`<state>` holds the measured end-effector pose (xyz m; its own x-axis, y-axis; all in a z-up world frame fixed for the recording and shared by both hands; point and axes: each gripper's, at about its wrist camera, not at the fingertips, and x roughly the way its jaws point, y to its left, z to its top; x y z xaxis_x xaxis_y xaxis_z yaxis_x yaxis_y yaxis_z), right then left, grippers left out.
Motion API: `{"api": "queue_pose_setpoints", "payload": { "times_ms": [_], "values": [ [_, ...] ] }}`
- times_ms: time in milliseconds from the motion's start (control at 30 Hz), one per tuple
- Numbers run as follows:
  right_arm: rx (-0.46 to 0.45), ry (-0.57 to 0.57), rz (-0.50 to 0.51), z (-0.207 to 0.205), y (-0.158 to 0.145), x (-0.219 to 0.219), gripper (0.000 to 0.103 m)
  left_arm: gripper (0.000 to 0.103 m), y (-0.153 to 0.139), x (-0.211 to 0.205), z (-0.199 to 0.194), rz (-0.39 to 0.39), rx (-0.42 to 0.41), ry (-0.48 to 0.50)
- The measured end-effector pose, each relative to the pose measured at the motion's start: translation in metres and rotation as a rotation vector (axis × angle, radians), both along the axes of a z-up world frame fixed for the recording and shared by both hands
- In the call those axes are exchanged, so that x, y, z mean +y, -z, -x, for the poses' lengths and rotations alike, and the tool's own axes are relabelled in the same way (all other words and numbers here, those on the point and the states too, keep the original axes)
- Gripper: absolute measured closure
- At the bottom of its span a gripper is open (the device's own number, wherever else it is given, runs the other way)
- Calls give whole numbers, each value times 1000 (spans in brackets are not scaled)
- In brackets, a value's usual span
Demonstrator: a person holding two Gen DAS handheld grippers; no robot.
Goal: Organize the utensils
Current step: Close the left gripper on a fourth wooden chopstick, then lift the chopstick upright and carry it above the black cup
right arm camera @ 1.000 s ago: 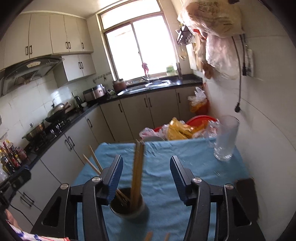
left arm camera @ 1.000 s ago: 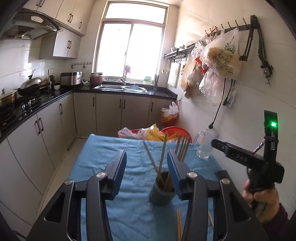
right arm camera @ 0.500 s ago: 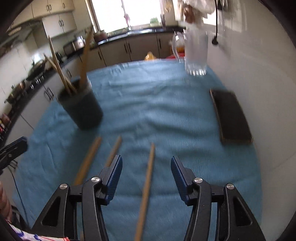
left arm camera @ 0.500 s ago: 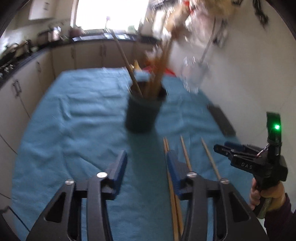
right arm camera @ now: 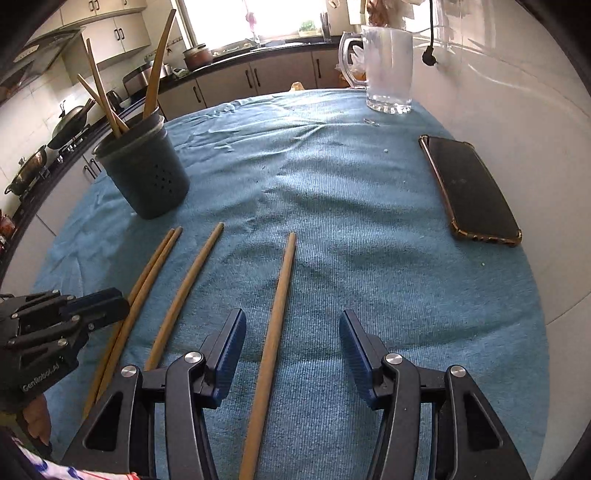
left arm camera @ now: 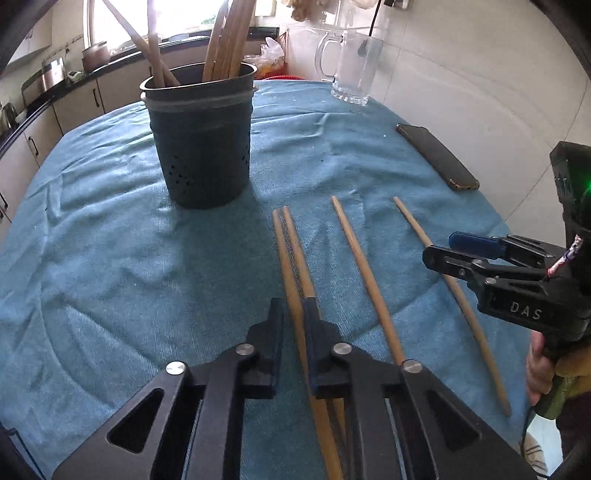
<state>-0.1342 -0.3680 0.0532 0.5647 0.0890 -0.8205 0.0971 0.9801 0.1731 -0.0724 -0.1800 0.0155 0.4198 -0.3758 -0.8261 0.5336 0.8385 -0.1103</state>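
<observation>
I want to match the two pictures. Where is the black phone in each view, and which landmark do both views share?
Left wrist view: the black phone lies on the blue cloth at the right, beyond the loose chopsticks.
Right wrist view: the black phone lies at the right edge of the cloth, nearer than the glass mug.
Shared landmark: the dark utensil holder with chopsticks standing in it.

Home kitchen: cabinets [right arm camera: 221, 88], wok [right arm camera: 70, 122], sink window [right arm camera: 255, 18].
</observation>
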Motion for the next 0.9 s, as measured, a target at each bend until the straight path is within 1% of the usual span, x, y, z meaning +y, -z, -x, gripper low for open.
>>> {"api": "queue_pose_setpoints", "payload": {
  "times_ms": [133,233,300,367,533,633,733,833,900],
  "values": [
    [-2,-8,21,-2,0,3,47,97,0,-3,-2,-16,-6,8],
    [7,-3,64,-6,0,8,57,97,0,-9,-8,-35,-2,-9],
    [15,2,87,-10,1,9,80,97,1,-12,-13,-38,7,-32],
    [27,7,87,-13,0,8,90,97,2,-8,-14,-37,19,-60],
    [67,7,45,-3,0,0,91,98,1,23,-9,-54,59,-116],
    [87,-2,12,6,0,-4,89,98,0,37,-7,-65,88,-113],
    [102,5,-20,5,-1,-9,85,97,-1,42,-12,-71,118,-114],
    [120,20,5,-4,-1,-8,83,97,0,35,-22,-99,131,-110],
    [130,17,24,-11,-1,-6,83,96,1,32,-30,-105,143,-109]
  ]
}}
